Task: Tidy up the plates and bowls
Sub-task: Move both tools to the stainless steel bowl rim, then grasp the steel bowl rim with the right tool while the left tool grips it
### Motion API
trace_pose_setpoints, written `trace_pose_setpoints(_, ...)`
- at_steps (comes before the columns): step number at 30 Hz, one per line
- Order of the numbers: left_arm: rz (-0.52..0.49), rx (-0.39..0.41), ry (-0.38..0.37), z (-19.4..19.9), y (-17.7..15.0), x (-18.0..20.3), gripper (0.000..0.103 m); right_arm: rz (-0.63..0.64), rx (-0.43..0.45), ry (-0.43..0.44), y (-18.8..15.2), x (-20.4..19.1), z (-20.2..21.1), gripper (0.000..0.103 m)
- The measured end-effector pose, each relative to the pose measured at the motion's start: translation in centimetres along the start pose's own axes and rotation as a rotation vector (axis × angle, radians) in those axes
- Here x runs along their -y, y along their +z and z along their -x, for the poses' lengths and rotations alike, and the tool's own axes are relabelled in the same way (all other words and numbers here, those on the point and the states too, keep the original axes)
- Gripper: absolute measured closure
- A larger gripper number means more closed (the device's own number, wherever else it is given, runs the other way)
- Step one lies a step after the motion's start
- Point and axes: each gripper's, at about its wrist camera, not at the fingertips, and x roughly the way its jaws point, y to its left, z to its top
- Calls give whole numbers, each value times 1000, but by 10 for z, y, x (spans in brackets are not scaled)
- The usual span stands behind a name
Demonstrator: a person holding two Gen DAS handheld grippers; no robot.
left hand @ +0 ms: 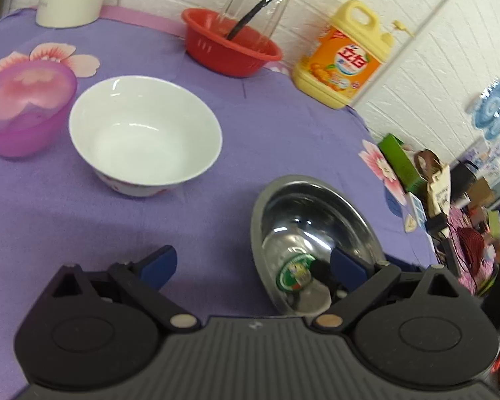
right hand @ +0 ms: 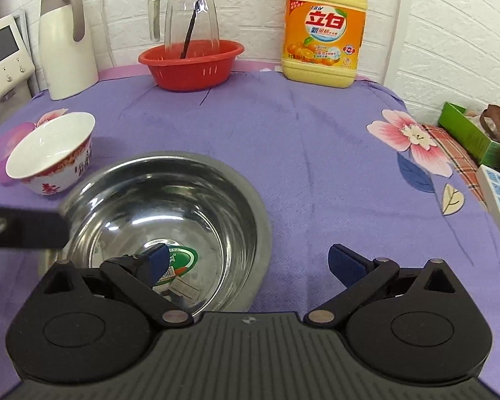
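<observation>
A steel bowl (left hand: 316, 226) (right hand: 163, 220) with a green sticker inside stands on the purple cloth. My left gripper (left hand: 253, 266) is open; its right finger reaches over the steel bowl's left rim, its left finger is outside. My right gripper (right hand: 250, 263) is open and straddles the bowl's right rim, left finger inside. The left gripper's finger (right hand: 23, 228) shows at the bowl's left edge in the right wrist view. A white bowl (left hand: 143, 133) (right hand: 50, 153) stands to the left, with a pink plastic bowl (left hand: 26, 110) (right hand: 0, 153) beyond it.
A red basket (left hand: 231, 46) (right hand: 190, 63) holding a glass pitcher (right hand: 190, 13) stands at the back by the wall. A yellow detergent jug (left hand: 343, 56) (right hand: 325, 30) is to its right, a white thermos (right hand: 66, 43) to its left. Clutter and a power strip (right hand: 493, 193) lie past the table's right edge.
</observation>
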Motion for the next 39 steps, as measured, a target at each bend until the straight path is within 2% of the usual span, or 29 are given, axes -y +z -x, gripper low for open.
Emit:
trace_pose_setpoints(2,12,7,13,-9,0,1,6,-10,-9,16,-4,2,-3,0)
trace_pose_setpoints(6,-47,36,58,-12,-1,11,6,-15,41,35,-11,6,-5,0)
trace_pose_setpoints(9,-66,50,43,-4,-3,14,6,-12,75,39,-16,7,-5,0)
trace_pose_setpoints(14,-56,63,-13,0,2,20,6,-40,39,24,-11,9,-1,0)
trace_pose_setpoints(16,-60,47,-21,-5,0,24,7,-68,53,66,-13,11,3,0)
trace_pose_setpoints(18,-66,35,-28,-10,-3,24,10,-79,59,87,-13,11,5,0)
trace_pose_setpoints(20,-75,27,-26,-15,-5,26,20,-73,72,81,-14,11,6,0)
trace_pose_setpoints(23,-86,18,-24,-24,-6,28,28,-81,65,91,-15,12,4,0)
trace_pose_setpoints(24,-109,25,-17,-25,-7,30,29,-75,70,91,-16,10,4,0)
trace_pose_setpoints(28,-181,27,14,-28,-8,36,44,-16,87,76,-18,2,5,0)
trace_pose_setpoints(30,-206,16,7,-28,-8,37,46,15,96,95,-19,-2,7,0)
trace_pose_setpoints(32,-206,8,-36,-24,-9,39,46,29,103,107,-19,-5,8,1)
trace_pose_setpoints(36,-239,5,-30,-16,-9,41,46,2,93,152,-17,-3,13,9)
trace_pose_setpoints(39,-243,7,-22,-2,-12,40,46,7,87,174,-17,-9,20,9)
